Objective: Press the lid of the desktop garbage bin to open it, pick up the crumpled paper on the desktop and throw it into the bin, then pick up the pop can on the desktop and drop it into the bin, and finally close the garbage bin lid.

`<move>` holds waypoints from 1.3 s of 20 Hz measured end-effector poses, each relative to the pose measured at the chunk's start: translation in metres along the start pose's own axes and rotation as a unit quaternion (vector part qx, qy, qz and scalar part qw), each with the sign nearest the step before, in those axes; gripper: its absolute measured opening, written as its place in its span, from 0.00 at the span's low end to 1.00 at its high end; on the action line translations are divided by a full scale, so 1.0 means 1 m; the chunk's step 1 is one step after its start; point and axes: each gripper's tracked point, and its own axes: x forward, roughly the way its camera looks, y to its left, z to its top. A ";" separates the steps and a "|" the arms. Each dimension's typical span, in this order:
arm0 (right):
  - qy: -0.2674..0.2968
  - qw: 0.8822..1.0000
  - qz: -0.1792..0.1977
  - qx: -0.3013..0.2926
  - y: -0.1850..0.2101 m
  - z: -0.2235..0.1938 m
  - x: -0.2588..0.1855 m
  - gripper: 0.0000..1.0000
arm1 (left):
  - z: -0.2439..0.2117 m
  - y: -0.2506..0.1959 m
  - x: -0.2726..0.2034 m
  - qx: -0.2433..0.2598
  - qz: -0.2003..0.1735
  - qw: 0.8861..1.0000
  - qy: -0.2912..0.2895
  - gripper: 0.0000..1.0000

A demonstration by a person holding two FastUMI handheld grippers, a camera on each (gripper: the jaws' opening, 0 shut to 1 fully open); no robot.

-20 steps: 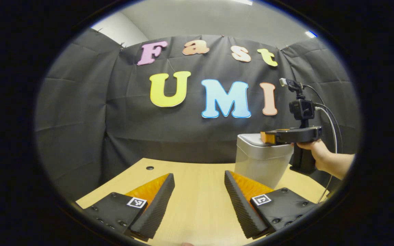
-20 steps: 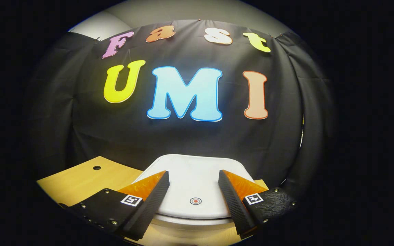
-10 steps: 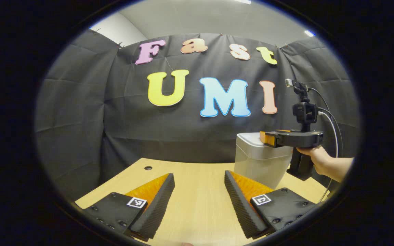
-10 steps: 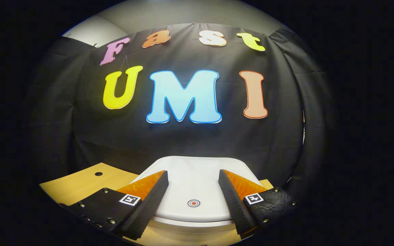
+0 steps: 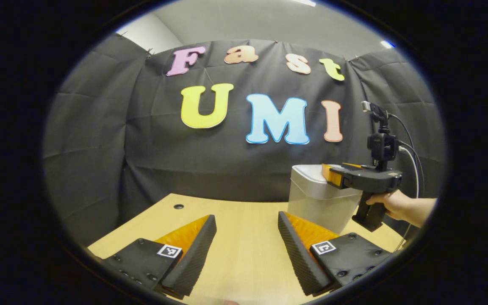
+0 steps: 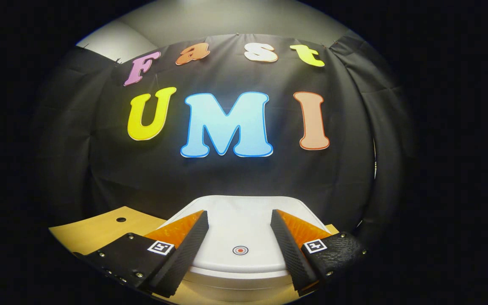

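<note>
the bin lid (image 6: pixel 244 237) lies shut under the right tongs (image 6: pixel 239 224), whose jaws gape empty above it. the left tongs (image 5: pixel 247 228) gape empty over bare bench (image 5: pixel 244 254); judging by this, every step remains.

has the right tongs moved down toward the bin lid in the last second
Yes. In the left gripper view the right tongs have tilted and dipped slightly, their tips now lower against the bin lid's rim.
</note>
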 end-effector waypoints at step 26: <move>0.000 1.000 -0.015 0.007 -0.002 0.001 -0.008 0.96 | 0.026 -0.008 -0.028 0.020 0.014 0.999 -0.034 0.99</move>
